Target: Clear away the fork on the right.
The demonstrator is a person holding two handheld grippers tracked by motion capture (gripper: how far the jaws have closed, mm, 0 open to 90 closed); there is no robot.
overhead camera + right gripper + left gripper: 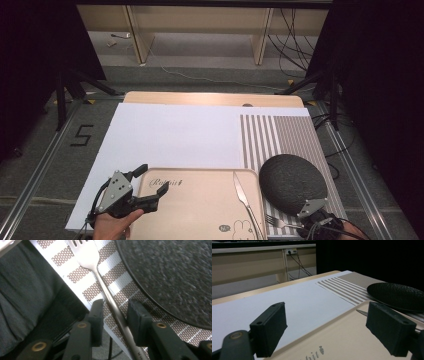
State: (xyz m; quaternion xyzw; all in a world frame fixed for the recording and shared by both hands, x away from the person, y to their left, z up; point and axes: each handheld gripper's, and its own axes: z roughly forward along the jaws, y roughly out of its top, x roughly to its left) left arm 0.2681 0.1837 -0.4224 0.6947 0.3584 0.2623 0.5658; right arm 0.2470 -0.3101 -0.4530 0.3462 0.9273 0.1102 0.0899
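A metal fork (86, 255) lies on the striped placemat (75, 276) beside a black textured plate (175, 272). My right gripper (115, 306) straddles the fork's handle, with a thin gap showing on each side, so the jaws stand open around it. In the high view this gripper (296, 225) sits at the table's near right corner, the fork (276, 220) pointing left from it. My left gripper (152, 180) hangs open over the left edge of a beige tray (200, 210), with nothing between its pads (270, 325). A knife (243, 197) lies on the tray's right side.
A white sheet (175, 135) covers most of the table, with the striped placemat (280, 135) to its right under the black plate (292, 182). The table's near edge runs close by the right gripper, with grey fabric (25, 290) beyond it. Cables trail on the floor behind.
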